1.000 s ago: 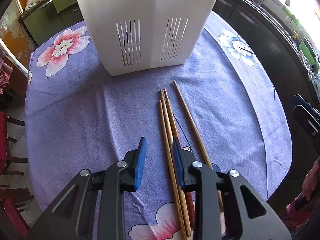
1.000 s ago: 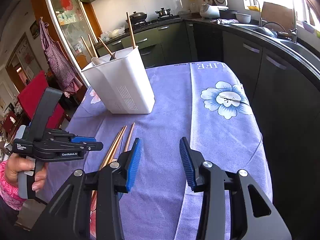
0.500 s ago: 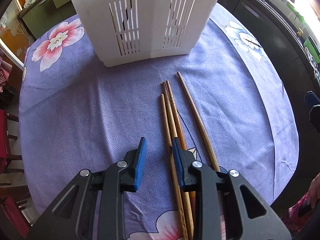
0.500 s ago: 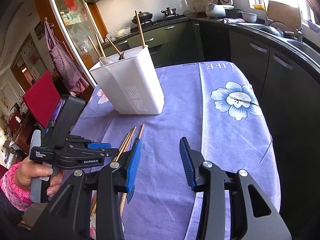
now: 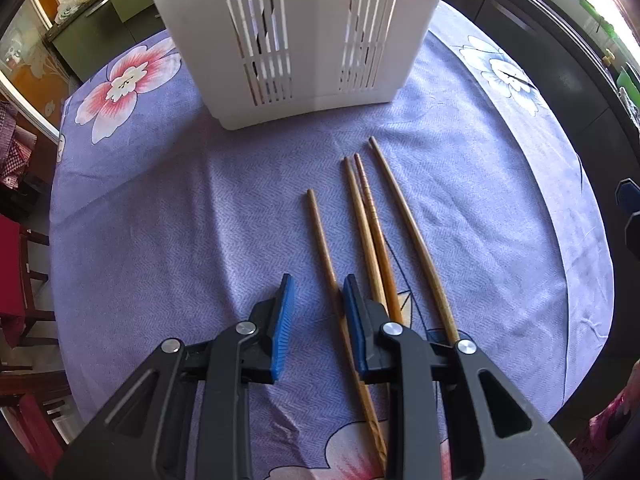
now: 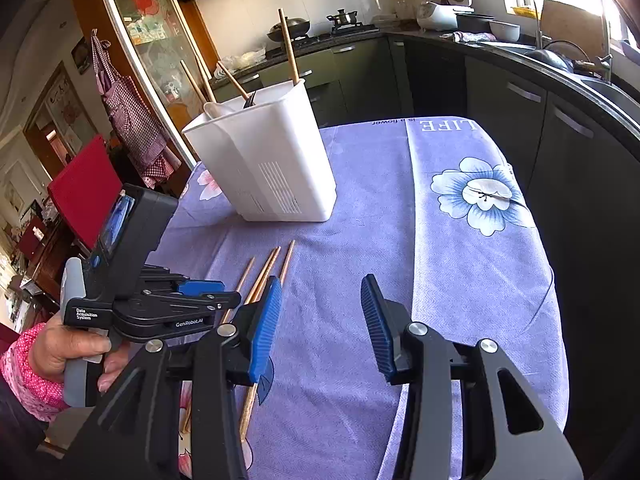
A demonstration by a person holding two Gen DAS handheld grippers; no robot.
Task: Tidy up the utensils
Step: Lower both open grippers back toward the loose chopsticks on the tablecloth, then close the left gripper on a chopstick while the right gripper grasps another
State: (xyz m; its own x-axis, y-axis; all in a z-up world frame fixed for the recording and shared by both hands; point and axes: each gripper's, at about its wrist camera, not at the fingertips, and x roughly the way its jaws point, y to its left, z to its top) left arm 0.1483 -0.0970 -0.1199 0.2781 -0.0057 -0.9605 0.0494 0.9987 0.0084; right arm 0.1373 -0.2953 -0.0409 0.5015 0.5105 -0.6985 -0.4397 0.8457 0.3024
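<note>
- Four wooden chopsticks lie flat on the purple flowered tablecloth [image 5: 160, 240], in the middle of the left wrist view.
- One chopstick [image 5: 322, 246] lies a bit apart on the left side of the group. It runs down between the blue pads of the left gripper [image 5: 316, 300].
- Two more, the middle pair [image 5: 372, 240], lie close together and cross over each other (the right blue pad hides their lower part).
- Last in the row, the long chopstick [image 5: 416, 244] lies on the right of the group, a little apart from the pair.
- Jaws of the left gripper are a small way apart and have just been closing a little. The lone chopstick sits between the pads, near the right one, but I cannot tell if that pad touches it.
- Standing at the top of the left wrist view is the white utensil holder [image 5: 304, 32] with slots in its side. It is just past the chopstick tips.
- Over in the right wrist view, the holder [image 6: 264, 164] sits in the upper middle, and some chopsticks and other utensils already stick out of its top.
- Jaws of the right gripper [image 6: 320, 320] are spread, with only tablecloth between them. It hangs over the cloth.
- At the lower left of that view, a hand [image 6: 68, 350] in a pink sleeve holds the left gripper.
</note>
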